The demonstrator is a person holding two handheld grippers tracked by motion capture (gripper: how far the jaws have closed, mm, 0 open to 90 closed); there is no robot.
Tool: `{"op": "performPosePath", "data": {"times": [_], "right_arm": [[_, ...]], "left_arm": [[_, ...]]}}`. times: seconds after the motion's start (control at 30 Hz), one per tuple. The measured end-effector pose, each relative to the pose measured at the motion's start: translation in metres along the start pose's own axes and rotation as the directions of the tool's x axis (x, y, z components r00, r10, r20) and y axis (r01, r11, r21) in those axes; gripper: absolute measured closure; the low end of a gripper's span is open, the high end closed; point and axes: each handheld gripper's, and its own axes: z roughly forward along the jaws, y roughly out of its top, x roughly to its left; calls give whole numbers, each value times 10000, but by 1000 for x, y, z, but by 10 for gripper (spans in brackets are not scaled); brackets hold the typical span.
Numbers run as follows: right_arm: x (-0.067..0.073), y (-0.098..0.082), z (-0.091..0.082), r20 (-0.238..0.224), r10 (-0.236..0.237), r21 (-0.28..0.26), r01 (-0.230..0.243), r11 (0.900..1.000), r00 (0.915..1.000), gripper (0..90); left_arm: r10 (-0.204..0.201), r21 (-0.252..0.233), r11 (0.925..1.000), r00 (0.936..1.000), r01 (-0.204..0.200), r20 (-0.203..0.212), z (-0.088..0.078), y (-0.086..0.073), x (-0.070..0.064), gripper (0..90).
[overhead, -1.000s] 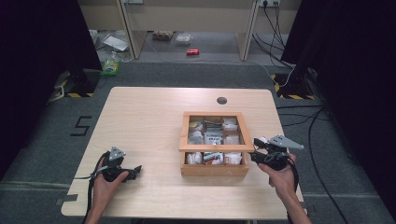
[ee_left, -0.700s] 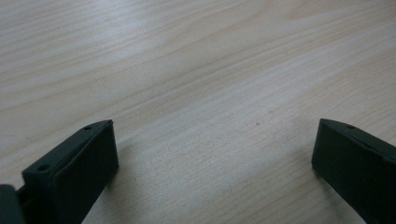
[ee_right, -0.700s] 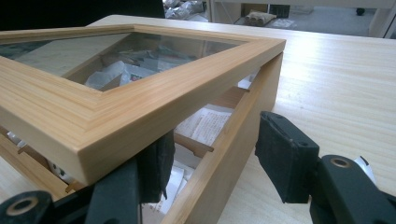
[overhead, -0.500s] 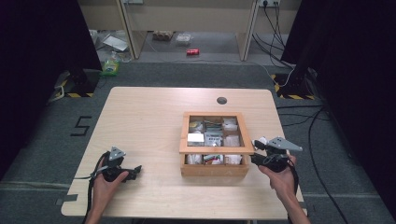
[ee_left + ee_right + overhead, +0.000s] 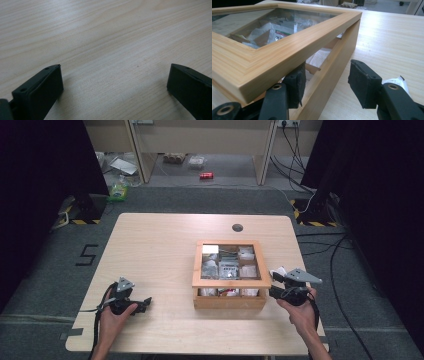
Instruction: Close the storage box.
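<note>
The wooden box sits right of centre on the table in the high view, its glazed lid partly raised, with the right gripper at its near right corner. In the left gripper view, the left gripper rests spread and empty on bare table. In the right gripper view, one jaw sits under the lid's edge and the other outside the box wall, gripping nothing; the lid remains to be swung fully open.

A pale wooden table bears a glass-lidded wooden box near its right edge.

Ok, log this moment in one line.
left gripper: open on table | right gripper: open, one jaw under lid | wooden box: ajar
</note>
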Motion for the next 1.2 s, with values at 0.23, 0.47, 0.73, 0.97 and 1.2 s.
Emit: {"op": "performPosePath", "data": {"times": [0.23,0.47,0.73,0.97,1.2], "right_arm": [[-5,-1,-1,-69,148,-94,-149,9998,9999,480],[-25,-3,-4,168,1016,-344,-1010,9943,9947,471],[-35,-7,-4,676,1023,-226,-1010,9946,9925,454],[-40,-11,-1,1042,1010,-36,-1012,9949,9894,412],[-47,-16,4,1314,1106,246,-1148,9931,9851,358]], "left_arm": [[3,-2,10000,10000,-3,1,0,0,0,0],[3,4,10000,10000,-3,2,0,0,0,0],[2,3,10000,10000,-2,4,0,0,0,0],[4,4,10000,10000,-4,0,0,0,0,0],[20,8,10000,10000,-20,-26,0,0,0,0]]}}
